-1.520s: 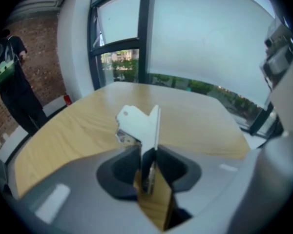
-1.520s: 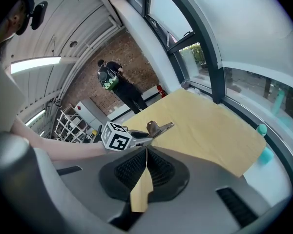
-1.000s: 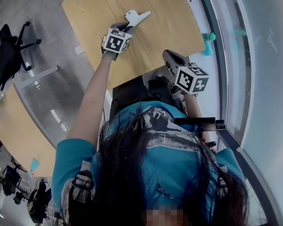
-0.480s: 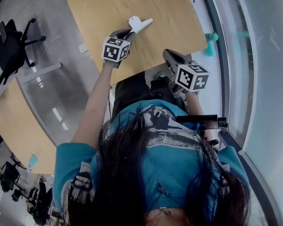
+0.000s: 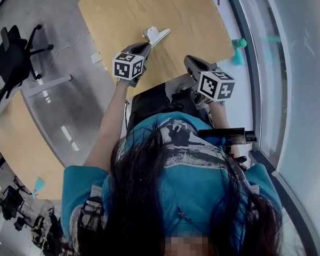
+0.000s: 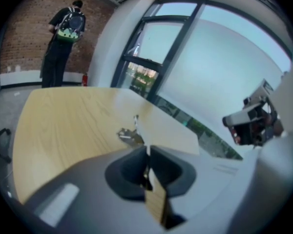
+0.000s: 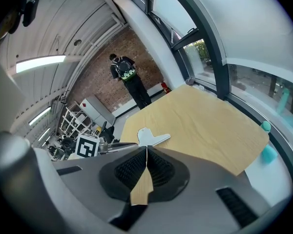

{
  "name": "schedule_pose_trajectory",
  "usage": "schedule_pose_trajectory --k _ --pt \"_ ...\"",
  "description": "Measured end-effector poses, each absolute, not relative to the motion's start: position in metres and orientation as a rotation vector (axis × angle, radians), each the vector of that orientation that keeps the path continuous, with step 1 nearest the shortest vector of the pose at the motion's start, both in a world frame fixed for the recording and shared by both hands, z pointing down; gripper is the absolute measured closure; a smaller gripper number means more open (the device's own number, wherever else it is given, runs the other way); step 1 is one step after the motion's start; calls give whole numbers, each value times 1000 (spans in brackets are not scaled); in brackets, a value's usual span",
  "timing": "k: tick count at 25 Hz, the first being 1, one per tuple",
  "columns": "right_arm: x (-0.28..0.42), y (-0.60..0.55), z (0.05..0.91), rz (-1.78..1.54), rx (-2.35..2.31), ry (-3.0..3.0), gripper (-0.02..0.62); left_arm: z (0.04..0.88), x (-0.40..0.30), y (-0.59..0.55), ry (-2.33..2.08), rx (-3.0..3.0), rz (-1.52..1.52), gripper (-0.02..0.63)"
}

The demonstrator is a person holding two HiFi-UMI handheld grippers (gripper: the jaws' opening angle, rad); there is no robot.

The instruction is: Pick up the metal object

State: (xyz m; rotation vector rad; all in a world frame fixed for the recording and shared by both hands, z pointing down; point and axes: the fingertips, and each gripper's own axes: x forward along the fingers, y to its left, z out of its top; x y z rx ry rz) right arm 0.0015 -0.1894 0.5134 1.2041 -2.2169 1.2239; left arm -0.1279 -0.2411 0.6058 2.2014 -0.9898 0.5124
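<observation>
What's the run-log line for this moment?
left tool: closing on metal object | right tool: shut, empty | stage: grasp

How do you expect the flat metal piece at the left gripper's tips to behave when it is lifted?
The metal piece looks thin and flat, so it is probably stiff and light. Its smooth, pale face suggests it may slip or pivot in the left gripper, whose jaws are closing at its edge. Flat, it should not roll.

The metal object (image 6: 130,136) looks blurred in the left gripper view.
</observation>
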Motion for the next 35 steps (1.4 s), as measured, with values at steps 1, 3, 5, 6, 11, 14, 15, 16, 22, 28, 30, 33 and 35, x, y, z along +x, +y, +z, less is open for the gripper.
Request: schedule_pose_trajectory --k 1,3,5,6,11,14,15,16,22,28,30,33,35 --pt "1 -190 513 1226 1203 -2219 581 606 -127 -240 -982 2193 502 586" --pt "-3 -192 511 1228 1196 -2225 581 603 -129 -237 -976 2168 459 586" --pt "-5 -192 510 1229 1191 -2230 581 597 -131 -235 -981 2159 419 588" --pt "-5 -192 510 1230 1191 -2230 581 593 -131 -234 -984 2161 404 588" --pt "-3 -193 511 1236 1202 -2228 581 566 -133 -233 -998 2183 317 588" --pt "-1 -192 512 1240 1199 -2236 581 549 -132 -229 -1023 2204 287 588" --pt "-1 -192 512 1242 1196 -2240 581 544 -132 -226 -1033 2211 278 588" --pt "-1 -191 512 1243 1191 -2244 581 539 -132 -224 -1042 2217 267 588" --pt "-9 -185 516 1231 1126 -2280 581 523 -141 -204 -1126 2208 231 588" --pt "39 -141 507 1180 975 -2366 581 510 -97 -142 -1296 2121 177 588" --pt "61 -128 501 1165 931 -2388 581 504 -76 -122 -1348 2084 141 588" --pt "76 -113 501 1147 893 -2389 581 503 -59 -98 -1381 2046 99 588" --pt "88 -98 503 1144 865 -2394 581 504 -44 -78 -1399 2035 97 588"
